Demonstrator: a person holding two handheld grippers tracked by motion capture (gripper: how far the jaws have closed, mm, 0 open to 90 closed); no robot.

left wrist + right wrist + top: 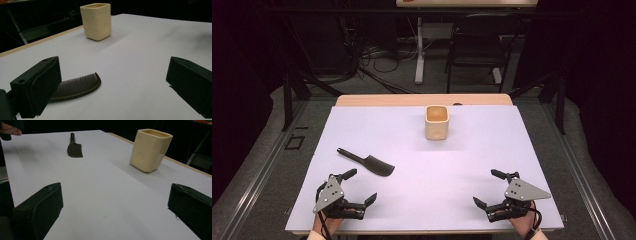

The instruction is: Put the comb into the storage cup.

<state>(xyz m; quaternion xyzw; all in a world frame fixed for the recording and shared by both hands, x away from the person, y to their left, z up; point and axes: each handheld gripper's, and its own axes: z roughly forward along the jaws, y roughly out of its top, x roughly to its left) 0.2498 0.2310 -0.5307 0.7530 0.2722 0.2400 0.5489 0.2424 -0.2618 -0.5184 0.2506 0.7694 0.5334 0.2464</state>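
Observation:
A dark comb (368,162) with a thin handle lies flat on the white sheet at left of centre; its toothed edge (77,86) shows just beyond my left jaw, and it appears farther off as the comb (74,148). A cream square cup (436,122) stands upright near the table's far edge, also the cup (96,21) and the cup (150,149). My left gripper (360,186) rests near the front left, open, nothing between its jaws, a little short of the comb. My right gripper (489,187) sits at the front right, open and empty.
The white sheet (427,160) covers most of the wooden table (377,100). A black chair (477,47) and a white table leg (419,50) stand on the floor beyond. A hand (9,130) with the other gripper shows at the top left of the right gripper view.

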